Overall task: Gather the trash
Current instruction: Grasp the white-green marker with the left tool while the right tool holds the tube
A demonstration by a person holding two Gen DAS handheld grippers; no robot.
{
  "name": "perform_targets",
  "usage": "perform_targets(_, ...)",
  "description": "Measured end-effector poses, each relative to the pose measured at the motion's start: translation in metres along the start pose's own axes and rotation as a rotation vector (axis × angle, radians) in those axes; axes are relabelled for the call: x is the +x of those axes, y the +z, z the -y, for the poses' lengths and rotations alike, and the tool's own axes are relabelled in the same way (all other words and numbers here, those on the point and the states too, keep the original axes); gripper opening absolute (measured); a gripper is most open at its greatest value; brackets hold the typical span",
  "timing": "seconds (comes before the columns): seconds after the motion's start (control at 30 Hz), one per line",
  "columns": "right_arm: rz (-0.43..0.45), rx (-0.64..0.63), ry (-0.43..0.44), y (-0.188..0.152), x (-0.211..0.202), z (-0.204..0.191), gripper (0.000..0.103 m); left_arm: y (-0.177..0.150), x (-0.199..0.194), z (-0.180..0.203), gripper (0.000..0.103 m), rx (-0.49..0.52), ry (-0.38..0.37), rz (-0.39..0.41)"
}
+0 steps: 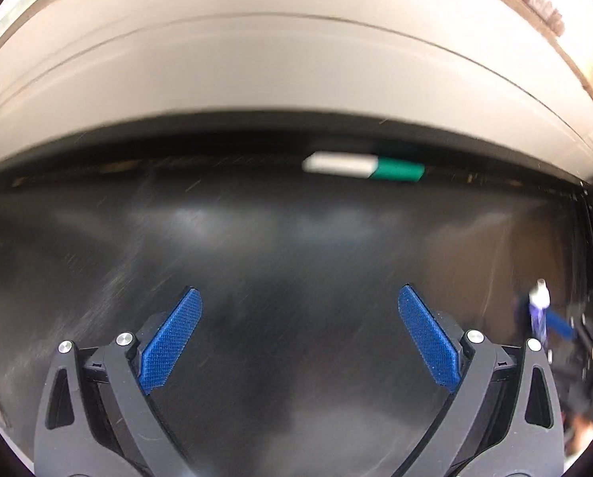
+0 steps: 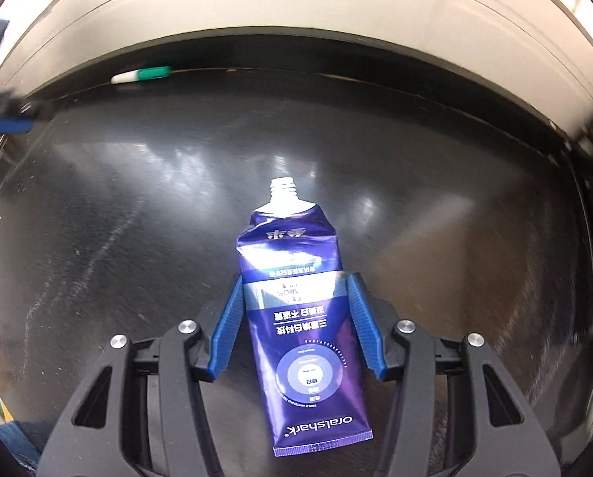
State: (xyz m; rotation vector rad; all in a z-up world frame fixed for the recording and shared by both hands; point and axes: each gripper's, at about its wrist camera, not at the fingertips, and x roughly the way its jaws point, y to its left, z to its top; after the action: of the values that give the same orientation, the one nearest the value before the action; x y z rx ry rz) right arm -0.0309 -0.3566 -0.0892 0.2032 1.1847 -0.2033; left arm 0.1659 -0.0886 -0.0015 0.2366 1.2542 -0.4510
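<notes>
The dark glossy counter (image 2: 137, 218) spans both views, bounded at its far edge by a pale wall (image 2: 296, 12). The right gripper (image 2: 294, 310) has its jaws clamped on the purple toothpaste tube (image 2: 296, 318), blue pads touching both tube edges, uncapped neck pointing away from the camera. The left gripper (image 1: 300, 338) has its jaws wide apart with nothing between them. A white-and-green marker (image 1: 362, 167) lies against the counter's far edge, well apart from both grippers.
</notes>
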Motion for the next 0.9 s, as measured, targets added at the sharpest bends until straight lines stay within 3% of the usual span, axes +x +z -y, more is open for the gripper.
perform_targets(0.17,0.017,0.006,0.002,-0.005,-0.002,0.01,0.053,0.031,0.029,0.045,0.096,-0.015,0.088,0.026)
perform_targets(0.2,0.02,0.002,0.004,-0.001,-0.002,-0.003,0.053,0.035,0.033,0.049,0.096,-0.038,0.099,0.033)
perform_targets(0.5,0.052,-0.032,0.032,0.0,-0.007,0.01,0.053,0.062,0.061,0.068,0.096,-0.153,0.153,0.056)
perform_targets(0.63,0.063,-0.035,0.032,-0.003,-0.011,0.011,0.053,0.058,0.072,0.05,0.096,-0.178,0.165,0.015)
perform_targets(0.8,0.085,-0.047,0.033,0.0,-0.011,0.009,0.053,0.027,0.058,0.004,0.096,-0.211,0.187,-0.017)
perform_targets(0.9,0.095,-0.059,0.037,0.007,-0.008,0.005,0.053,0.031,0.058,-0.006,0.096,-0.233,0.177,-0.031)
